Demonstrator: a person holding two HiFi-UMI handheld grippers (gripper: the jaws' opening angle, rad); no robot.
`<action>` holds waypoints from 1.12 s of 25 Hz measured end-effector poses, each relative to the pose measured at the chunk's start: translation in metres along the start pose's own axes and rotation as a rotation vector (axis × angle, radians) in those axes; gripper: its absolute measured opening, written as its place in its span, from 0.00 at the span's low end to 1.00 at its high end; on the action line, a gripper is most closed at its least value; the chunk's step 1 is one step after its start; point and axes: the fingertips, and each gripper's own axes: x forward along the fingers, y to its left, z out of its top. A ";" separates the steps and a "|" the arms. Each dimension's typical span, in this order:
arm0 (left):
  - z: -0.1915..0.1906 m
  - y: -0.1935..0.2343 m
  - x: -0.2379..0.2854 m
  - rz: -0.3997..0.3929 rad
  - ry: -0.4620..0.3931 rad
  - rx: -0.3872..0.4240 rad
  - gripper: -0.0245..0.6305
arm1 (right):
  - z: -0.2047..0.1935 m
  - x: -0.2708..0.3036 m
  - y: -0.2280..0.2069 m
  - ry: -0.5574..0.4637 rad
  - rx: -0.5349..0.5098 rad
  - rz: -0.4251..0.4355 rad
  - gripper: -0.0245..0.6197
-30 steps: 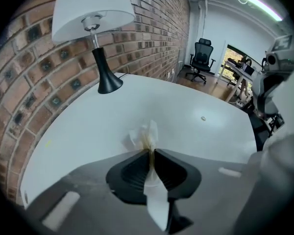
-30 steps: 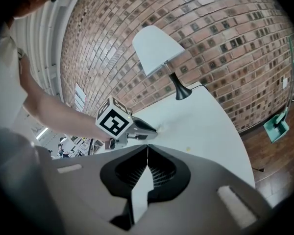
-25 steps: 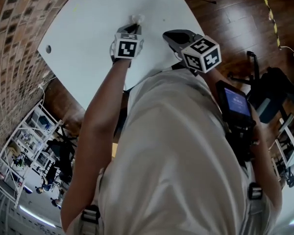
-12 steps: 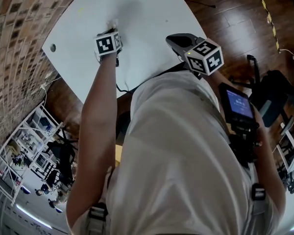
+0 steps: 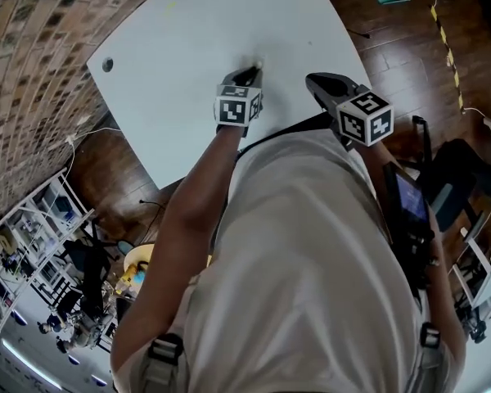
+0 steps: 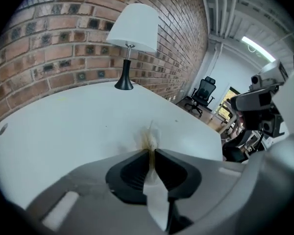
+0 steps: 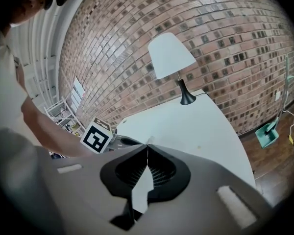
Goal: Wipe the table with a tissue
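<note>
Tissue [image 6: 149,139], white, crumpled and yellow-stained, is pinched between the narrow-set jaws of the left gripper [image 6: 151,152], its stained tuft poking out at 12 o'clock over the white table [image 6: 63,126], while the right gripper [image 5: 313,79], at 3 o'clock, has its jaws closed on nothing.

The white table [image 5: 188,56] has a rounded outline and stands close beside the brick wall [image 6: 63,43], on a dark wooden floor [image 5: 393,47]. Its top is plain and matte. Near the edge on the wall side there is a small round hole [image 5: 107,64]. At the far end a table lamp [image 6: 132,28] stands upright, with a black foot and a white shade. A faint yellowish mark [image 6: 61,99] lies on the surface. A crumpled tissue [image 6: 149,136], stained yellow-brown, meets the top toward the near side.
</note>
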 end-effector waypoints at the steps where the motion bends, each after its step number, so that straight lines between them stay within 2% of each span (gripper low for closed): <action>1: -0.002 -0.002 0.000 -0.008 -0.004 0.004 0.11 | -0.001 -0.002 0.001 -0.003 -0.002 -0.011 0.05; 4: -0.003 0.005 -0.001 0.015 -0.021 0.005 0.11 | -0.004 -0.009 0.002 -0.011 -0.006 -0.034 0.05; 9: 0.020 0.068 -0.006 0.182 -0.043 -0.074 0.11 | 0.000 -0.022 -0.010 -0.031 -0.003 -0.045 0.05; 13: 0.036 0.121 0.001 0.283 -0.008 -0.090 0.11 | 0.004 -0.030 -0.027 -0.037 0.017 -0.051 0.05; 16: 0.045 0.141 0.008 0.331 0.039 -0.088 0.11 | 0.004 -0.045 -0.044 -0.025 0.038 -0.047 0.05; 19: 0.048 0.137 0.014 0.367 0.094 -0.047 0.10 | 0.003 -0.067 -0.075 -0.023 0.079 -0.057 0.05; 21: 0.041 0.129 0.018 0.378 0.159 0.018 0.10 | 0.005 -0.076 -0.095 -0.034 0.121 -0.063 0.05; 23: 0.028 0.120 0.021 0.384 0.227 0.042 0.10 | 0.009 -0.079 -0.106 -0.040 0.134 -0.053 0.05; 28: 0.028 0.071 0.044 0.321 0.236 0.061 0.10 | 0.020 -0.084 -0.118 -0.035 0.115 -0.013 0.05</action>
